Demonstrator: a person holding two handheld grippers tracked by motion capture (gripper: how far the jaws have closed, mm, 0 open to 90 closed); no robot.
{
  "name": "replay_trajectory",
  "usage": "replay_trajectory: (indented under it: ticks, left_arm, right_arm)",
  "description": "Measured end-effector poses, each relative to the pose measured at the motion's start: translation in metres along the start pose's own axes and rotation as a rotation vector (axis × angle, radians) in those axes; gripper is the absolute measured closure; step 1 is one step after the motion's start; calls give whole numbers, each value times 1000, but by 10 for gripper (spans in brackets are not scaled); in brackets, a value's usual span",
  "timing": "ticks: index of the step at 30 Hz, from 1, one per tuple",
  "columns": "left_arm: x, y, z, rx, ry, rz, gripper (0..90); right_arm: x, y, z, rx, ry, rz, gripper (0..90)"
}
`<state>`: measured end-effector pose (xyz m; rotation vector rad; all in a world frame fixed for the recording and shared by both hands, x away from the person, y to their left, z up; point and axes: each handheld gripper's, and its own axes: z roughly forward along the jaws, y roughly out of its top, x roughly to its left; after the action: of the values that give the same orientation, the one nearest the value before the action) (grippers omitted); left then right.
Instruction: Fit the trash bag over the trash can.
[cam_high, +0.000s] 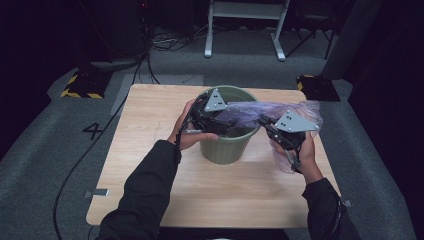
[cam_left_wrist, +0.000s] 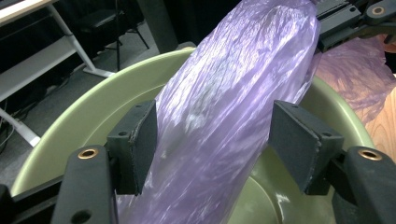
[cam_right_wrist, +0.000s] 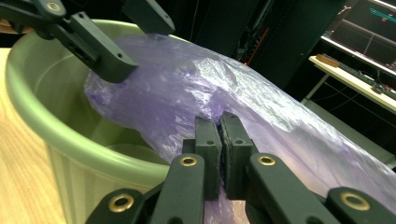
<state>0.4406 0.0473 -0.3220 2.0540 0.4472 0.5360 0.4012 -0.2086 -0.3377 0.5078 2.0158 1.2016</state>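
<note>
The right gripper (cam_right_wrist: 219, 140) pinched the purple bin liner (cam_left_wrist: 224, 121); the left gripper's (cam_left_wrist: 212, 140) jaws stood apart around it. Tugging risked tearing it or tipping the green wastebasket (cam_high: 227, 147).

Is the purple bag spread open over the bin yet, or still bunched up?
Still bunched. The purple bag runs as a gathered roll across the green bin, one end dipping inside, the rest trailing off the rim.
</note>
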Motion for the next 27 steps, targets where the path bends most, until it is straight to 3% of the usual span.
replay_trajectory:
  ticks: [3,5,11,18,23,27]
  left_arm:
    - [-1,0,3,26,7,13,468]
    - [0,-1,5,36,-5,22,609]
    - [-1,0,7,80,6,54,794]
    - [1,-3,5,83,4,45,885]
    - [4,-7,1,70,10,25,891]
    - [8,-10,-2,69,12,15,894]
  right_arm:
    - [1,0,-1,2,10,2,868]
    - [1,1,-1,2,8,0,861]
    - [2,0,-3,-8,21,7,825]
    - [0,-2,-11,-36,48,41,608]
    - [0,-6,-16,-42,82,48,482]
    - [2,-9,-23,-55,78,37,397]
